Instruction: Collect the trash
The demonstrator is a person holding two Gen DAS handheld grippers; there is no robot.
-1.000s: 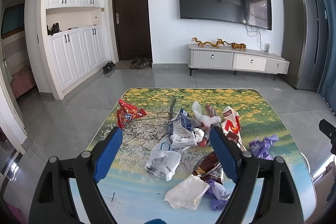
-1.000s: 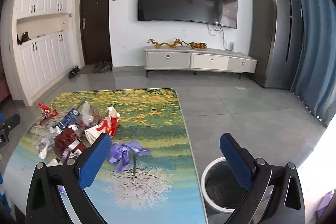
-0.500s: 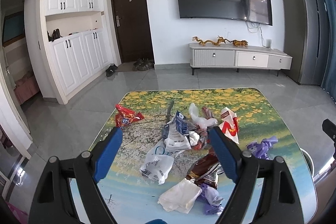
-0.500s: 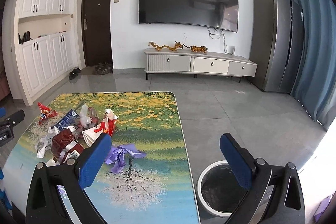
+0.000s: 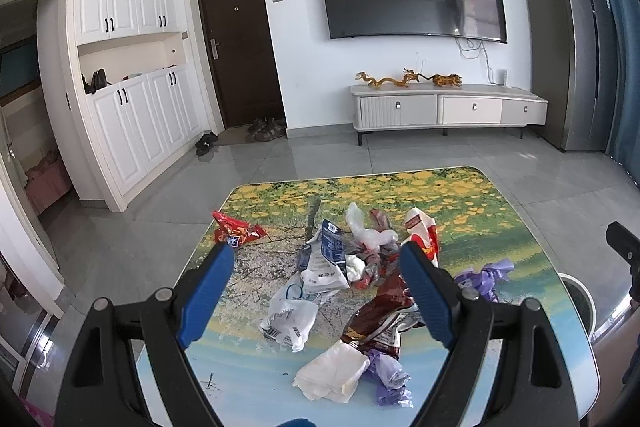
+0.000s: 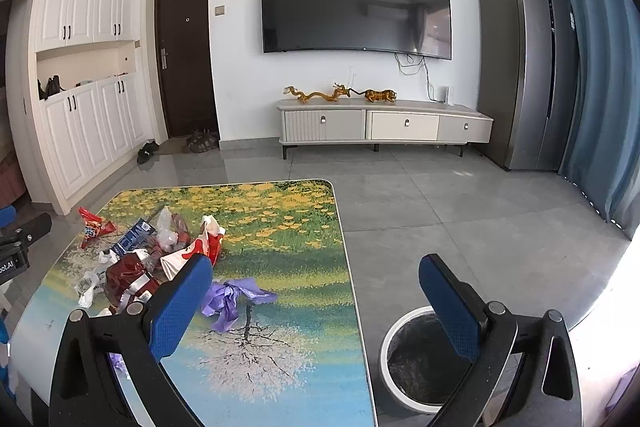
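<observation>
Two wide-open grippers point(image 5: 316, 259) point(image 6: 316, 281), one bin point(image 6: 386, 343), one littered table point(image 5: 500, 211)

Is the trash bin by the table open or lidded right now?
Open. The right wrist view shows the white-rimmed trash bin with no lid, its dark liner exposed. It stands upright on the floor, beside the table.

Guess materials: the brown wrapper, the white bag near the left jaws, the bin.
Brown wrapper: likely metallised plastic film; glossy, sharp creases, silvery patches.
White bag: thin plastic film, semi-translucent, soft crumples, printed barcode.
Bin: smooth white rim, plastic or coated metal, can't tell; dark liner inside looks like thin plastic.
</observation>
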